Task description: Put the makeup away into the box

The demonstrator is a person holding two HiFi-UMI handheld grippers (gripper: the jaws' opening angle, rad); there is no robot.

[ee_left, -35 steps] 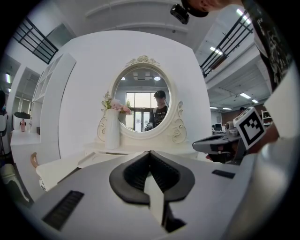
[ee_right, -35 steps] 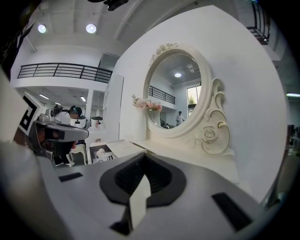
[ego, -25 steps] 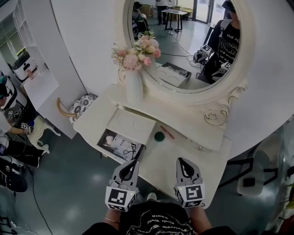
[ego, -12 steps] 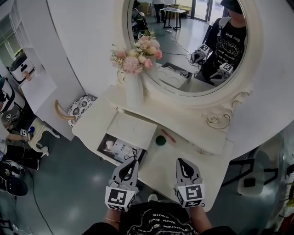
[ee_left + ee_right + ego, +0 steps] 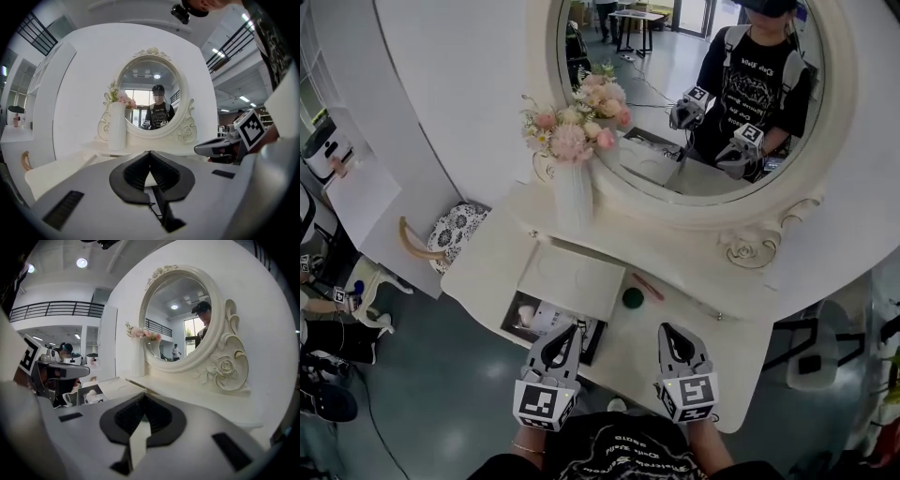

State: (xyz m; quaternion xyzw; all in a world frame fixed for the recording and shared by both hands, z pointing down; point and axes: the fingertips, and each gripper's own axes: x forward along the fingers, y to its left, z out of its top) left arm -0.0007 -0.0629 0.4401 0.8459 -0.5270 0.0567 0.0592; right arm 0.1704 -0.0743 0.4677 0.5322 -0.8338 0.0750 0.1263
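Both sets of jaws are clenched on nothing: the left gripper [image 5: 569,333] and the right gripper [image 5: 668,334] are hovering over the counter's [image 5: 712,375] near edge. The makeup is lying loose on the counter, a green compact [image 5: 632,298] and a red stick [image 5: 647,286] just beside the open box [image 5: 512,319]. For a clean pick, the right jaws should be opening early and coming down squarely, since the round compact is likely sliding easily on the glossy white top. A vase [image 5: 574,192] is standing under the mirror [image 5: 675,94], and a stool [image 5: 459,223] is sitting on the grey floor.
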